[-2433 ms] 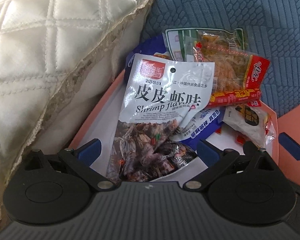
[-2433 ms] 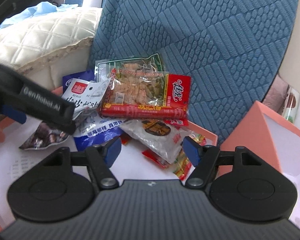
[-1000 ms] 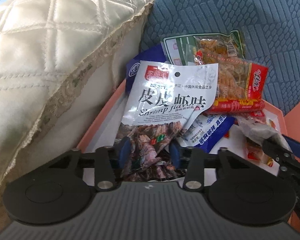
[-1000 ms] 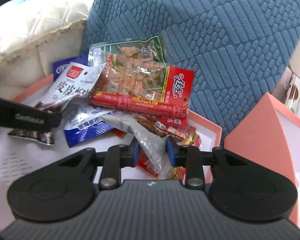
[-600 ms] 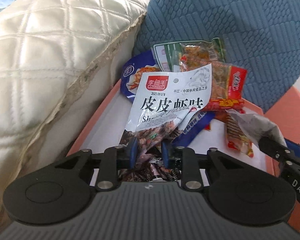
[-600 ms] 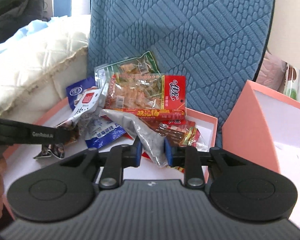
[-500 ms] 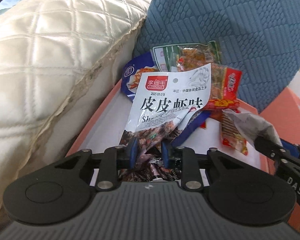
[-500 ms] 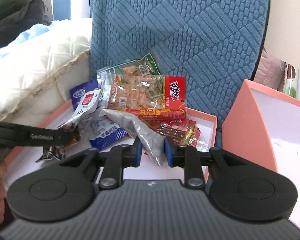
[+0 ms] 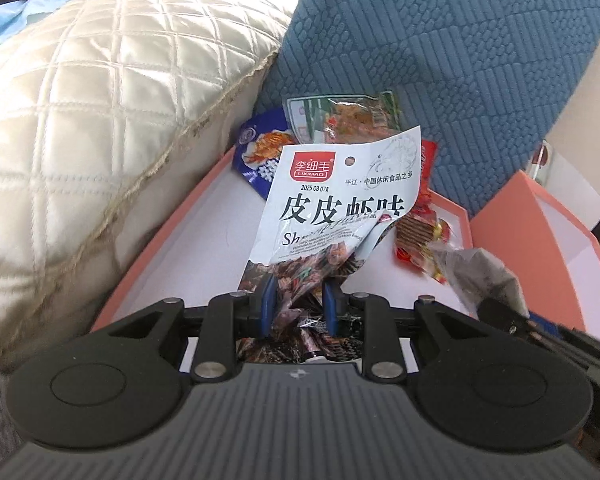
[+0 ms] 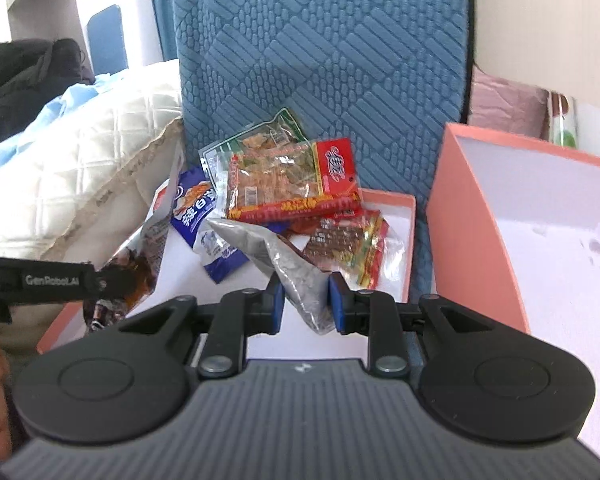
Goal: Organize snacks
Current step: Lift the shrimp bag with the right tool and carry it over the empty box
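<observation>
Blue quilted upholstery (image 10: 320,60) backs a shallow pink tray (image 10: 400,200) heaped with snack packets, a cream cushion (image 9: 100,140) at its left. Above the tray, the shrimp-flavour packet (image 9: 340,200) stands with its long axis running away from the left gripper (image 9: 298,304), whose jaws are clamped on its lower end. The right gripper (image 10: 306,304) pinches a grey packet (image 10: 292,272) by its bottom corner; the packet slants up-left toward the pile. A deeper pink box (image 10: 520,220) stands open just right of the tray, nearer the right gripper, likely the destination.
</observation>
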Demonstrator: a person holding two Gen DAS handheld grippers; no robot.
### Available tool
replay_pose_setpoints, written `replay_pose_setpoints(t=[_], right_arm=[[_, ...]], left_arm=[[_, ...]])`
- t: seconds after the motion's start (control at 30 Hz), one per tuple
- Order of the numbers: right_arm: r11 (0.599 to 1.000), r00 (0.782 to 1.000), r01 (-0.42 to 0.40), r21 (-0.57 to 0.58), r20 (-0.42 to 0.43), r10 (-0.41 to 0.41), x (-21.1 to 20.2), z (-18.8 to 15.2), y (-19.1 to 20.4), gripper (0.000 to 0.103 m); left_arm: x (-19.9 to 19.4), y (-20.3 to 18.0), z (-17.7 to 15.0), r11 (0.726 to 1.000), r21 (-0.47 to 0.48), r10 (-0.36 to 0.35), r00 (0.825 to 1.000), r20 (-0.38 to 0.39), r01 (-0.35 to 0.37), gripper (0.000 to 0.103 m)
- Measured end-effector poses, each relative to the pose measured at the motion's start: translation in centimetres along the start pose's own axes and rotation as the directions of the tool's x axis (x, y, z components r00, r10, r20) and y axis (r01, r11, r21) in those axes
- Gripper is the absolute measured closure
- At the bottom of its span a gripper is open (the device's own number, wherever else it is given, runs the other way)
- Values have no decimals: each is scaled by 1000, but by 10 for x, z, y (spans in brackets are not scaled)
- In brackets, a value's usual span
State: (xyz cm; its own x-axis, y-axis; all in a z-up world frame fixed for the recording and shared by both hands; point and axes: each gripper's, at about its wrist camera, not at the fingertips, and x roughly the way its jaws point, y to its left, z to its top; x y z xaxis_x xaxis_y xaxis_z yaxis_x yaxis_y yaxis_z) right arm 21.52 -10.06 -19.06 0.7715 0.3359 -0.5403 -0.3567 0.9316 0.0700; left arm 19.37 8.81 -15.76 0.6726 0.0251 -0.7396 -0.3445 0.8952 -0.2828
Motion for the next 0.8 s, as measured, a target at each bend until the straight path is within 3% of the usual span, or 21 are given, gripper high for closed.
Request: replay_pose_setpoints(t=[0.3, 0.43, 0.5, 0.6, 0.8], right_arm=[[992, 1000, 23, 123, -22, -21, -32, -28, -10, 76], [992, 999, 38, 117, 0, -38, -44, -24, -7, 76], [991, 999, 46, 129, 10, -48, -51, -20, -7, 76], [989, 998, 49, 138, 26, -53, -62, -14, -9, 76], [985, 998, 41, 168, 45, -50, -82, 4, -16, 76]], left_arm=[[-28, -9, -10, 999, 3, -40, 999, 12, 40, 74], [-42, -12, -8, 999, 18, -41, 999, 27, 40, 74], [-51, -20, -6, 997, 75, -10, 998, 66, 5, 74], [-60, -20, 3, 997, 45, -59, 996, 65, 56, 74], [-75, -30, 20, 996, 31, -87, 993, 79, 84, 74]])
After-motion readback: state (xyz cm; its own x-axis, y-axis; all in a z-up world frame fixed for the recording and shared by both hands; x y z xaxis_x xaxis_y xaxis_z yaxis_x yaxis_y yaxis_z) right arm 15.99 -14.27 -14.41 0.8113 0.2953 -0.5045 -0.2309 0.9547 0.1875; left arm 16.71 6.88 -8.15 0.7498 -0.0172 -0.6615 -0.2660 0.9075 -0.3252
